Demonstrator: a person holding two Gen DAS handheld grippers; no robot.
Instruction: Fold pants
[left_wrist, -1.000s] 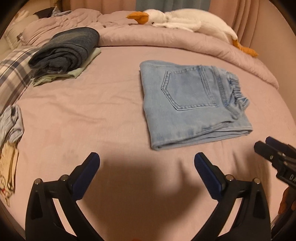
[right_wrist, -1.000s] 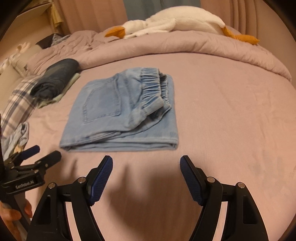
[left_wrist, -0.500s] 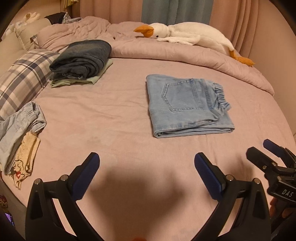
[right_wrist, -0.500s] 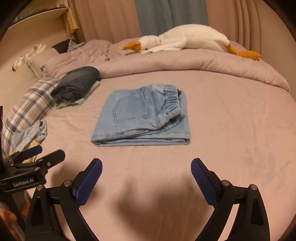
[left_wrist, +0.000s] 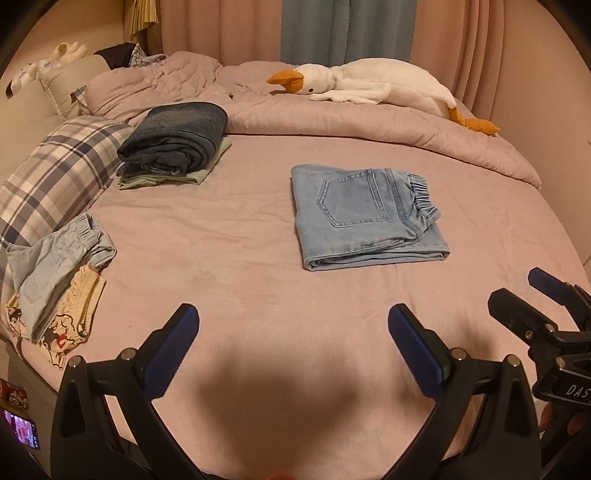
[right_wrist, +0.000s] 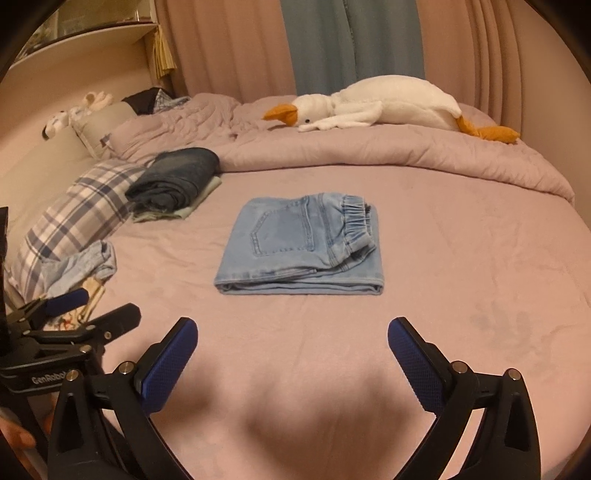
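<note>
Seemingly finished, the bed (left_wrist: 258, 266) carries the light-blue pants (left_wrist: 365, 218) folded square at its middle; left gripper (left_wrist: 293, 338) and right gripper (right_wrist: 291, 341) hang released, well apart from them. Best withdraw without snagging the fold.

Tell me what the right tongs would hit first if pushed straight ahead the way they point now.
Likely the folded light-blue jeans. The right tongs are open over bare pink bedsheet, and the jeans lie centred ahead. If the tongs are angled downward, they could meet the sheet first; depth is unclear.
</note>
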